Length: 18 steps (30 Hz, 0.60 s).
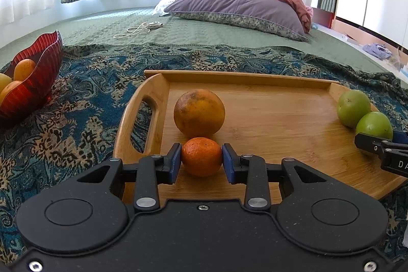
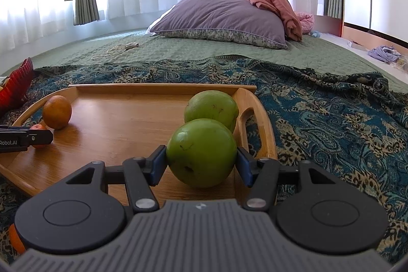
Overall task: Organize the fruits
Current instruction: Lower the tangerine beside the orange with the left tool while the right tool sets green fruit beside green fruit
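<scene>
A wooden tray [image 1: 280, 103] lies on a patterned blue cloth on the bed. My left gripper [image 1: 201, 157] is shut on a small orange mandarin [image 1: 201, 156] resting on the tray, just in front of a larger orange [image 1: 199, 113]. My right gripper [image 2: 202, 159] is shut on the nearer green apple [image 2: 201, 152], which rests on the tray [image 2: 122, 119] by its right handle. A second green apple [image 2: 211, 107] sits right behind it. Both apples [image 1: 374, 125] also show at the right in the left wrist view.
A red ribbed bowl [image 1: 38, 73] holding several orange and yellow fruits stands on the cloth left of the tray. A purple pillow [image 1: 237, 7] with pink bedding lies at the far end of the bed. A white cable [image 1: 137, 29] lies on the green quilt.
</scene>
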Each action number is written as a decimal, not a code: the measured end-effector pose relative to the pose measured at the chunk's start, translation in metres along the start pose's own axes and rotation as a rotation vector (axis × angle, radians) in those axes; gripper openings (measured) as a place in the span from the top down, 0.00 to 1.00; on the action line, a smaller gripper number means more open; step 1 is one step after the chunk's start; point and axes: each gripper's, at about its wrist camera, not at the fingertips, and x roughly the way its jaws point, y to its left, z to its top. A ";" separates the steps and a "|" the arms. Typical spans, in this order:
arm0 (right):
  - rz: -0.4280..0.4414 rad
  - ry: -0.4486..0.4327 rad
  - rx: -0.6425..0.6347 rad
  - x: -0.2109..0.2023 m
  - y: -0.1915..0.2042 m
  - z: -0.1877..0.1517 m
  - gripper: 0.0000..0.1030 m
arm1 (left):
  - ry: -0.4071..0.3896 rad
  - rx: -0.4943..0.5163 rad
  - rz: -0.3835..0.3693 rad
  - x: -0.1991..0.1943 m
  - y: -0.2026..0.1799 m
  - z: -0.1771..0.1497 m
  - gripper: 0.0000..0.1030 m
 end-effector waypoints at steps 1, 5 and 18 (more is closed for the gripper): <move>0.000 0.000 -0.003 0.000 0.000 0.000 0.40 | -0.001 0.001 0.000 0.000 0.000 0.000 0.68; -0.002 -0.001 -0.005 0.000 0.001 0.000 0.39 | -0.002 -0.004 0.001 -0.001 -0.001 0.000 0.68; 0.008 -0.042 -0.069 -0.018 0.010 -0.001 0.12 | -0.056 0.038 0.012 -0.023 -0.011 -0.009 0.13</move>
